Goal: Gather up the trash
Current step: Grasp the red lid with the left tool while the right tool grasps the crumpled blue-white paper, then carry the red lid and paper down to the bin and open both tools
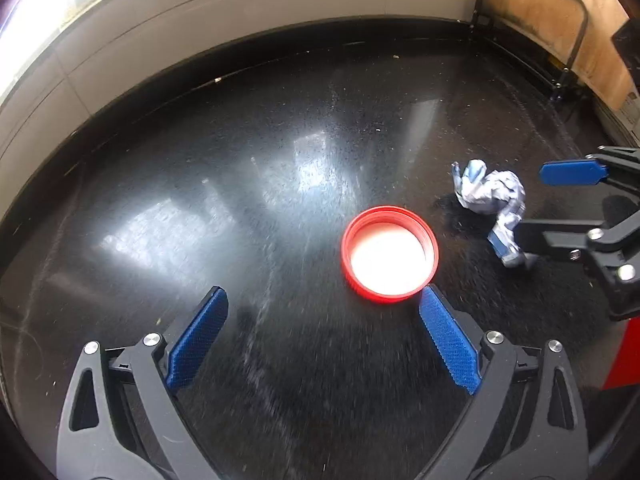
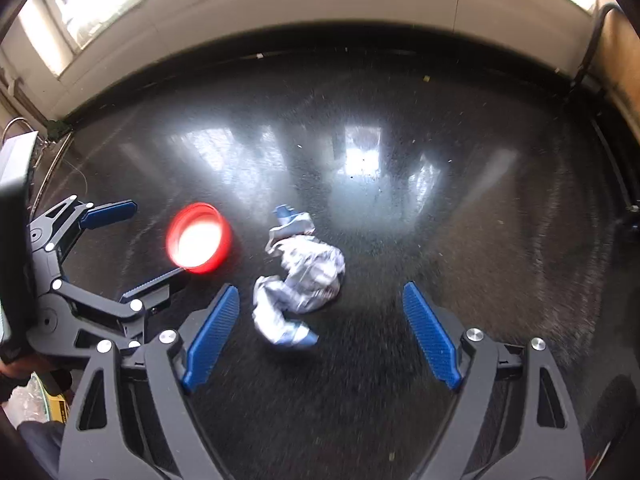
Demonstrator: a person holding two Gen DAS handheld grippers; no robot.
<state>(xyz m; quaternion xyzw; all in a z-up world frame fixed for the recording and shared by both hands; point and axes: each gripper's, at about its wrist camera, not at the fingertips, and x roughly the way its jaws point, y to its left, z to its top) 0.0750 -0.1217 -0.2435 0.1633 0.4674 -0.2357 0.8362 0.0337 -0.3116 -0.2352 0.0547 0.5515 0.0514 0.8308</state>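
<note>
A red screw lid [image 1: 390, 254] [image 2: 199, 238] lies upside down on the dark glossy floor, its white inside showing. To its right lies a crumpled white-and-blue wrapper [image 1: 490, 194] [image 2: 300, 276]. My left gripper [image 1: 324, 296] [image 2: 156, 240] is open and empty above the floor; its right fingertip [image 1: 430, 300] is just short of the lid's near rim. My right gripper [image 2: 320, 292] [image 1: 530, 204] is open and points down over the wrapper, which sits between and just ahead of its blue pads without touching them.
A pale wall with a dark skirting [image 1: 240, 52] runs along the far side of the floor. A black metal frame with a wooden board [image 1: 560, 20] stands at the far right. A red object [image 1: 624, 352] sits at the right edge. A yellow packet [image 2: 56, 406] lies near left.
</note>
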